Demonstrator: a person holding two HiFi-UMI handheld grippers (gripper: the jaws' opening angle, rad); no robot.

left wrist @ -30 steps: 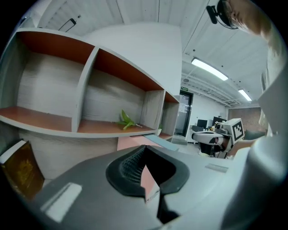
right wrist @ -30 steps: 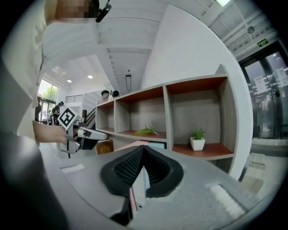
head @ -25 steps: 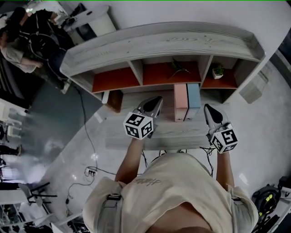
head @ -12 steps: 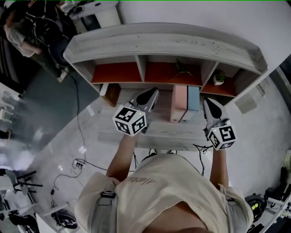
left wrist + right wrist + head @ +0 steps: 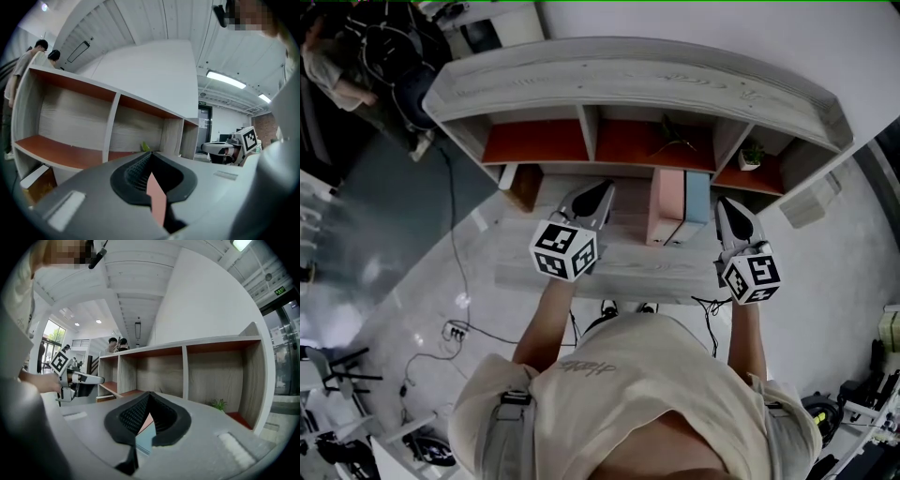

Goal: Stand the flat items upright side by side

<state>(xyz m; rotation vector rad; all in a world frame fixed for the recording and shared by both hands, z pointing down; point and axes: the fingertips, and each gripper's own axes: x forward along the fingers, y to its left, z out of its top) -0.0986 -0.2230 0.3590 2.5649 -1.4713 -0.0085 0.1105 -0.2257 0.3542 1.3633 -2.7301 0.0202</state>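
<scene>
Two stand upright, touching, on the bench [image 5: 581, 277]: a pink file [image 5: 667, 204] and a blue file [image 5: 697, 201], under a shelf [image 5: 628, 77] holding two plants [image 5: 670, 134]. The left gripper [image 5: 602, 190] and right gripper [image 5: 725, 208] flank them, jaws closed, empty.

The shelf unit [image 5: 628, 80] and desk [image 5: 619, 272] show pale, matt wood grain; shelf floors are smooth orange-red. The pink folder [image 5: 666, 206] and blue folder [image 5: 697, 199] look smooth, matt. The floor [image 5: 417, 314] is glossy.
</scene>
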